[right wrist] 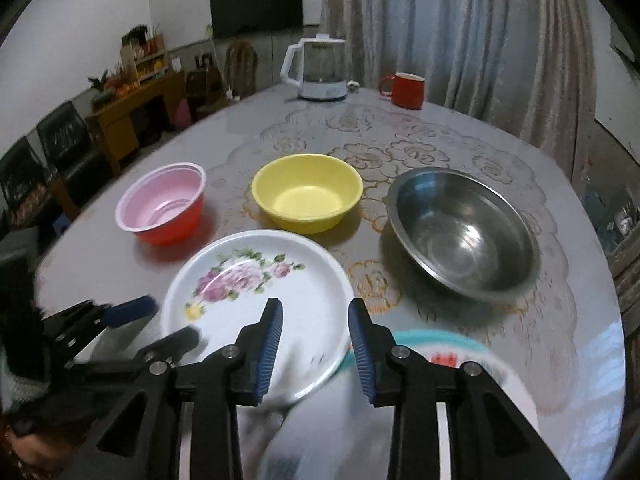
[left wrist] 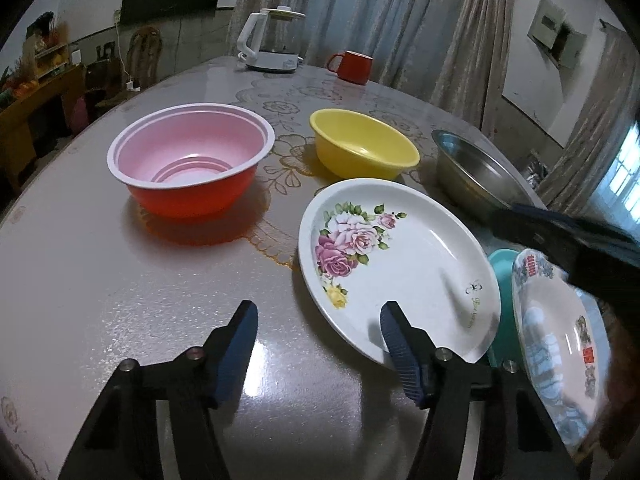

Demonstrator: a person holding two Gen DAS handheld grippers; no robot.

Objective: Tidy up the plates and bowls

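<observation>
A round table (right wrist: 460, 132) with a flowered cover holds dishes to be sorted. The landmark is a white plate with pink roses (left wrist: 400, 256), near the front edge. Behind it and to the left sits a pink bowl with a red outside (left wrist: 188, 160); directly behind it a yellow bowl (left wrist: 362, 144); behind it to the right a steel bowl (left wrist: 472, 172). Just right of the rose plate lies a teal plate (left wrist: 502, 264), and tilted above that is a second patterned plate (left wrist: 560, 344), carried by the right claw (right wrist: 315, 346), which pinches its rim; the plate is blurred. The left claw (left wrist: 320, 344) is spread, empty, one finger over the rose plate's near rim and the other over bare table. The likely trouble: the carried plate is gripped only at its edge and steeply tilted, so it could slip or swing and knock the rose plate. The two claws also work close together and could collide.
</observation>
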